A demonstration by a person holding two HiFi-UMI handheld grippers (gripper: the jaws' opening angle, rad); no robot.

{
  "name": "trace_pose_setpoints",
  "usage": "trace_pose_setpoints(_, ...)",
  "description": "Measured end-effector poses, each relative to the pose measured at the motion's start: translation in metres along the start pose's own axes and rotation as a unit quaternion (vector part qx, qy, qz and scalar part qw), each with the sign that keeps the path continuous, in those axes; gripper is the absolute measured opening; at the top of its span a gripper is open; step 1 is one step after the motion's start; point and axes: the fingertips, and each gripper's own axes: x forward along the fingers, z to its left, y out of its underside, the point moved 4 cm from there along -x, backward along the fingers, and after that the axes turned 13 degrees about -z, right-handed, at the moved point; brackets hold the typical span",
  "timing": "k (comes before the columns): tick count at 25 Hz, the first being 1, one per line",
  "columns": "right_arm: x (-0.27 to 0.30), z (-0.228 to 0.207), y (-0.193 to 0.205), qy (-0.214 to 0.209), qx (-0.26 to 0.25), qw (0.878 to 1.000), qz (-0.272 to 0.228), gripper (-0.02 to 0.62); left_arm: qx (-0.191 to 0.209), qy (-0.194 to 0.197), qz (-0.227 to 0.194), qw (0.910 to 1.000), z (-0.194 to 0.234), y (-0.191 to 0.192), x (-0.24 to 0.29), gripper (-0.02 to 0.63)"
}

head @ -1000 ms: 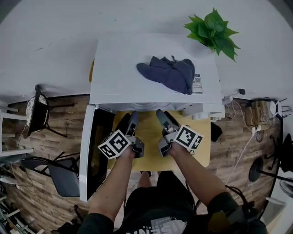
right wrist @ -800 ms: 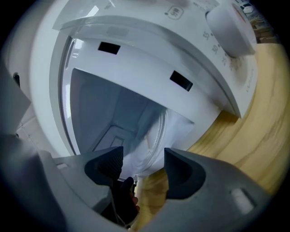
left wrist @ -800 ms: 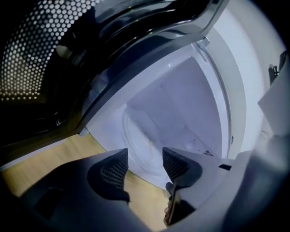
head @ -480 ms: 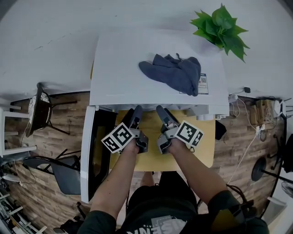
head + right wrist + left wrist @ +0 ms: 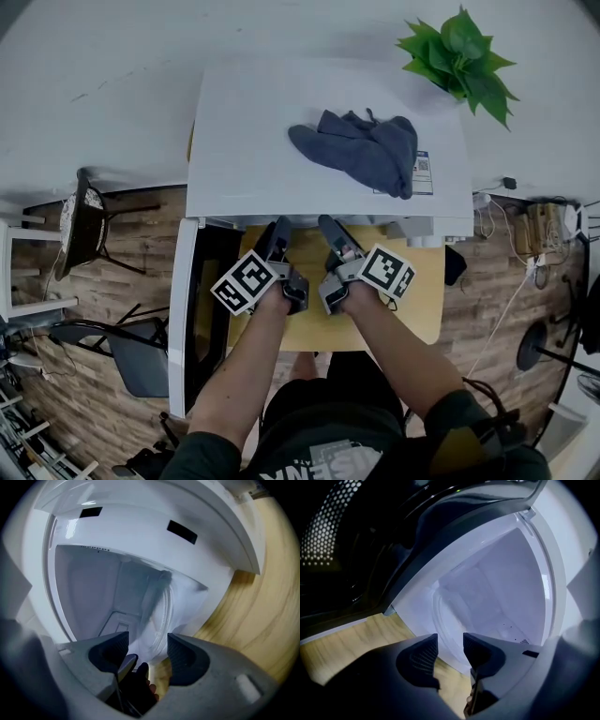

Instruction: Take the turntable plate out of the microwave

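Wooden surface [image 5: 417, 300] carries the open microwave [image 5: 281, 141], its glass turntable plate [image 5: 159, 616] lying inside just beyond my left tool [image 5: 450, 639] and right tool [image 5: 147, 637], both closing with nothing between the jaws, so I may miss the rim or knock it loose.

Clear glass turntable plate [image 5: 158, 620] inside open white microwave [image 5: 253, 131], on cavity floor.

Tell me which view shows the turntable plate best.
Left gripper view: the turntable plate lies on the cavity floor with its curved rim traceable. The right gripper view shows the plate only as a blurred rim. In the head view the microwave top hides it.
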Motion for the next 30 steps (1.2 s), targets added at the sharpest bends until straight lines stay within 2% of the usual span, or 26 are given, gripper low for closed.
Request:
trace_pose_setpoints(8,0.009,0.002,-0.007,0.035,-0.003,0.999,-0.031,0.245,0.007,0.008,0.001,0.9999,0.001,0.001,0.0,0.166)
trace_pose_setpoints(12,0.01,0.002,-0.007,0.038,0.014,0.998,-0.039,0.245,0.001,0.007,-0.003,1.0,0.0,0.0,-0.001,0.166)
trace_pose_setpoints(18,0.017,0.002,-0.021,0.078,-0.028,0.995,-0.057,0.245,0.007,0.01,-0.001,0.9999,0.001,0.0,0.0,0.166)
trace_pose_setpoints(24,0.025,0.005,-0.019,0.054,-0.005,0.998,-0.044,0.235,0.002,0.01,0.001,0.9999,0.0,0.0,-0.001,0.166)
trace_pose_setpoints(27,0.027,0.005,-0.018,0.058,0.007,0.997,-0.047,0.225,0.003,0.013,0.002,0.9999,0.0,0.0,0.0,0.166)
trace_pose_setpoints(30,0.027,0.001,-0.02,0.066,0.014,0.996,-0.054,0.175,0.001,0.013,0.005,0.9999,0.001,0.0,-0.001,0.166)
